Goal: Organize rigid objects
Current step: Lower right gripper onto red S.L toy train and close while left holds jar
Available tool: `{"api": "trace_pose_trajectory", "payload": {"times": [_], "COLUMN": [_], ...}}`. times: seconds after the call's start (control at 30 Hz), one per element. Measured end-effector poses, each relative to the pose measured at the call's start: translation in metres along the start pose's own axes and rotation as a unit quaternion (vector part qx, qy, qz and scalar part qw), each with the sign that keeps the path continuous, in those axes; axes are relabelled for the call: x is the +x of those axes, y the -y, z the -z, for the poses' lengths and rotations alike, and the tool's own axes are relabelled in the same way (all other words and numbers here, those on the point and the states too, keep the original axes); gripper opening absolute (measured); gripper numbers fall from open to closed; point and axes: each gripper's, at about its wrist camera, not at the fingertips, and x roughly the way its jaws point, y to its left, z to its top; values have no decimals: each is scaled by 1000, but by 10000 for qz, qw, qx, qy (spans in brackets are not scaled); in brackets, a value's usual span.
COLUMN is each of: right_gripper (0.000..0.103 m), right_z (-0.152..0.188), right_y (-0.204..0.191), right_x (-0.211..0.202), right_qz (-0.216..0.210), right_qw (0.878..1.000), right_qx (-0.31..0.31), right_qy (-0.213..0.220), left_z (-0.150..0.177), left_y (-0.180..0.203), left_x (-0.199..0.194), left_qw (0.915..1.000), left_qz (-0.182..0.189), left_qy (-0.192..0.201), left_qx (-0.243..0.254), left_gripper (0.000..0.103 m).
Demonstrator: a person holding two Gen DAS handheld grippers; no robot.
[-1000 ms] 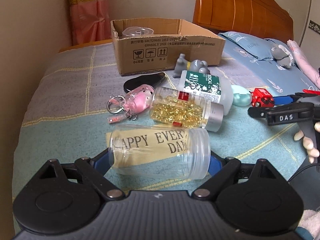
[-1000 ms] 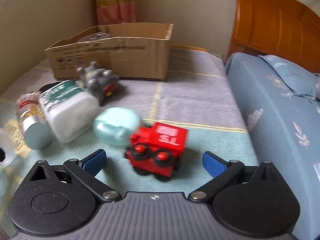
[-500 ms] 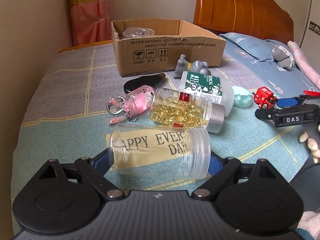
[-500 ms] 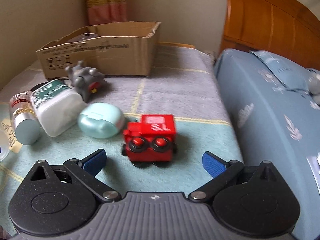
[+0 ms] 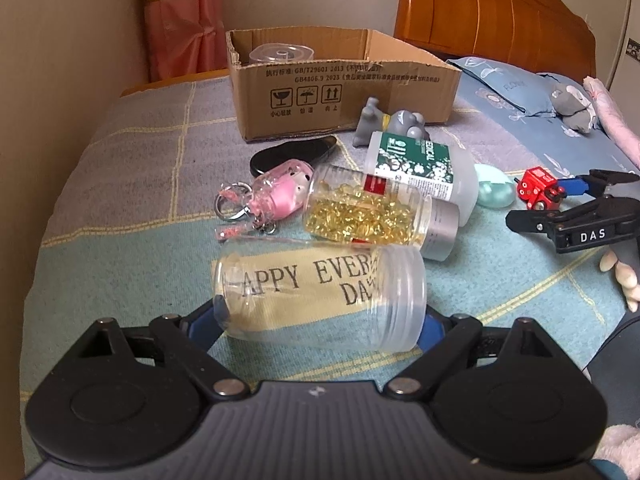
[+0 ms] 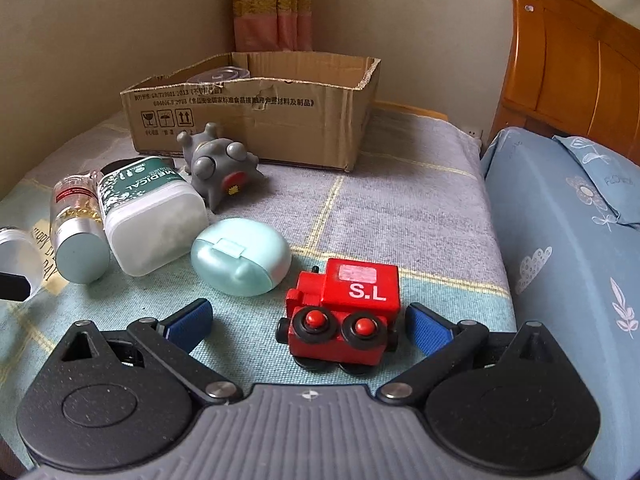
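**Both grippers lined up on their targets, box waiting at the back**

The left gripper (image 5: 320, 320) straddles the clear jar (image 5: 320, 296), which lies on its side right at the fingers, its lettered paper showing through. The blue pads sit at each end of it; whether they press is hard to tell, so I call it bracketed, not clamped. On the other side, the right gripper (image 6: 308, 324) has its fingers spread wide around the red toy train (image 6: 344, 312), the right pad just beside it, the left well apart.

Now the risks. The jar is smooth and round, gripped end to end, so it could squirt out or roll into the capsule bottle (image 5: 372, 216) just behind it. The train has wheels and could scoot forward into the mint case (image 6: 240, 256) if one pad lands first.

Everything rests on a soft checked blanket (image 5: 120, 208) over a bed, so things may tip. The cardboard box (image 5: 340, 88) stands at the far end, already holding a clear container. Behind it are a pink curtain, a plain wall and a wooden headboard (image 6: 572, 52).
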Motion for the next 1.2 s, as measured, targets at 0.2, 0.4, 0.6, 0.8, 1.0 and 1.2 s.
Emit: {"api": "trace_pose_trajectory", "payload": {"times": [0.2,0.4,0.6,0.8,1.0,1.2], "right_gripper": [90,87,103,103,103,100], "right_z": [-4,-6,-2,-1,0,-4], "right_y": [-1,7,9,7,5,9], "right_x": [-4,-3,-1,-3,-3,-6], "right_qz": [22,14,-218,-376,-319,-323], "right_qw": [9999,9999,9992,9987,9989,9990], "right_qx": [-162,-89,-142,-221,-263,-58], "right_qy": [-37,-126,-290,-246,-214,-291], "left_z": [-6,-11,-12,-12,-11,-11], "left_y": [1,3,4,4,5,5], "left_x": [-4,-3,0,2,2,4], "left_qw": [10000,9999,10000,10000,10000,10000], "left_qz": [27,22,18,57,48,63], "left_qy": [67,95,51,-2,-24,-74], "left_qx": [19,86,81,29,40,11], "left_gripper": [92,92,92,92,92,92]}}
